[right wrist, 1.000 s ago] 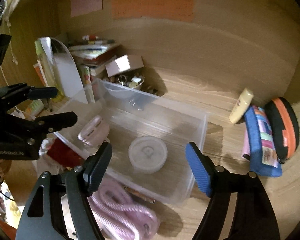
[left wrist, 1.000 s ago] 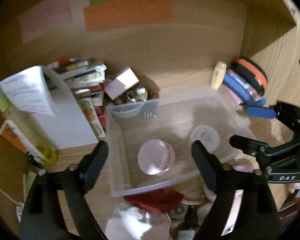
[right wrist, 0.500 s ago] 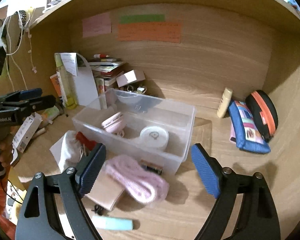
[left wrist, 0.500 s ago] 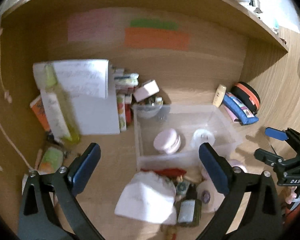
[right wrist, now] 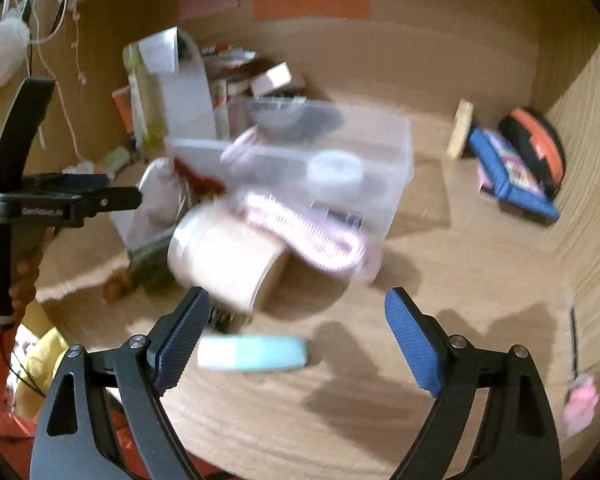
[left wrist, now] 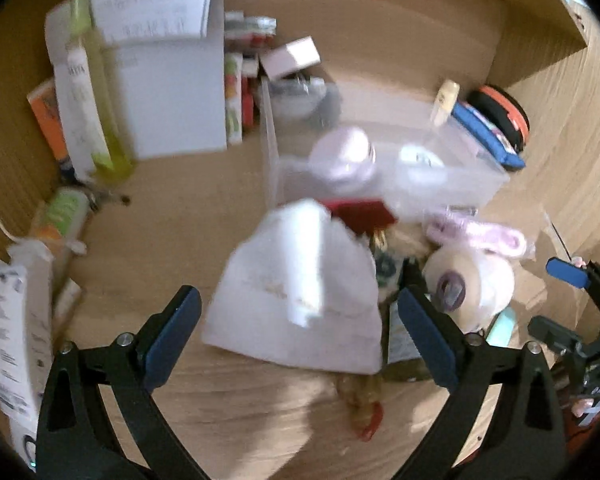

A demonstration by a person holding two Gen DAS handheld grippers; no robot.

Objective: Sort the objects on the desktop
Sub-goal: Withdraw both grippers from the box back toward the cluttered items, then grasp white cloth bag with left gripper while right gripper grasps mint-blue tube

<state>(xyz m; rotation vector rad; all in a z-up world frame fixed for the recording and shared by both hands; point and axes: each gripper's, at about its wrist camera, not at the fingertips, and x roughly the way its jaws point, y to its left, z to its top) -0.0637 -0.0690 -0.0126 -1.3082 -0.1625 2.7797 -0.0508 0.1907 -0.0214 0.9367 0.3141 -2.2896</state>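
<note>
both claws empty: left gripper (left wrist: pixel 298 332) spread wide astride the white pouch (left wrist: pixel 300 292), right gripper (right wrist: pixel 296 332) opening over the teal case (right wrist: pixel 252 353), clear bin (right wrist: pixel 396 152) beyond both, presumably their sorting destination.

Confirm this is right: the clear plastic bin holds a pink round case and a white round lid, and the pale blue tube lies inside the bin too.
Not quite. The clear plastic bin does hold the pink round case and white round lid, but the pale blue tube lies on the desk outside it, as the right wrist view shows.
</note>
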